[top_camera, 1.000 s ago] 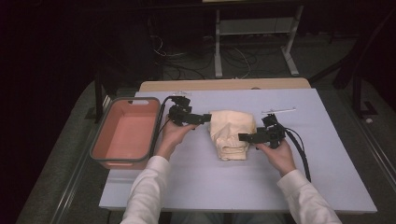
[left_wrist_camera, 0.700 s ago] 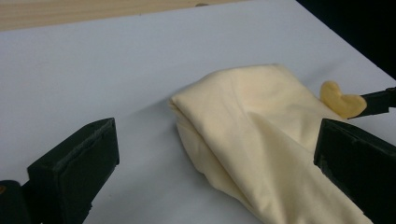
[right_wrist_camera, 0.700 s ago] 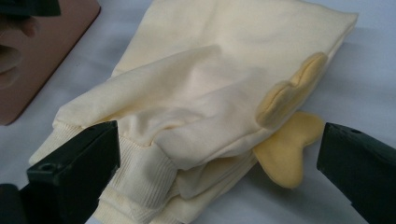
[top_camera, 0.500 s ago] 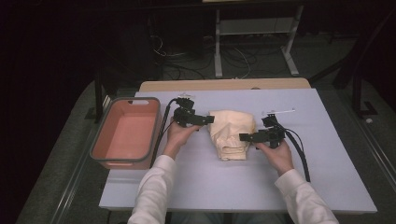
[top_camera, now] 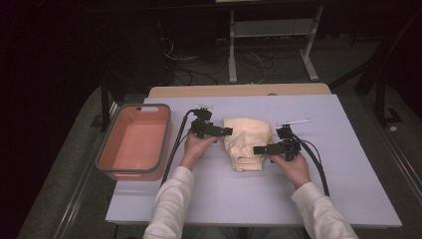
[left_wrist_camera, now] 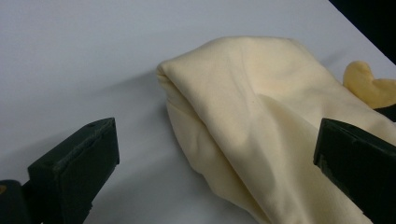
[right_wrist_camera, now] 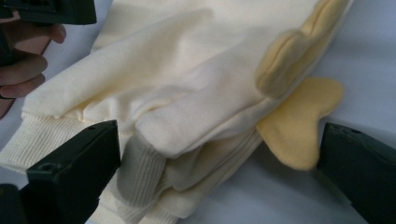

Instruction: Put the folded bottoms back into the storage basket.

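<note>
A folded cream sweater [top_camera: 247, 143] lies in the middle of the pale table [top_camera: 348, 164], with the person's two hands either side of it; the left gripper [top_camera: 225, 131] sits at the sweater's upper left corner, its tips just at the cloth's edge, and the right gripper [top_camera: 259, 149] reaches in from the right over the sweater's lower part. From the left gripper's own camera, its two black jaws stand wide apart with nothing between them but bare table and the rounded fold of the sweater [left_wrist_camera: 261, 126]; they grip nothing, and I cannot tell whether the far jaw brushes the cloth. The right gripper is just as wide; its jaws straddle the ribbed cuffs and hem of the sweater [right_wrist_camera: 187, 116], with a yellow flap [right_wrist_camera: 299, 126] lying just beside the right-hand jaw; the jaws are not closed on the fabric. The fingers [right_wrist_camera: 23, 60] of the left hand show at the far side of the sweater in that view. A red tub [top_camera: 134, 144] stands at the table's left edge, well apart from the sweater.
</note>
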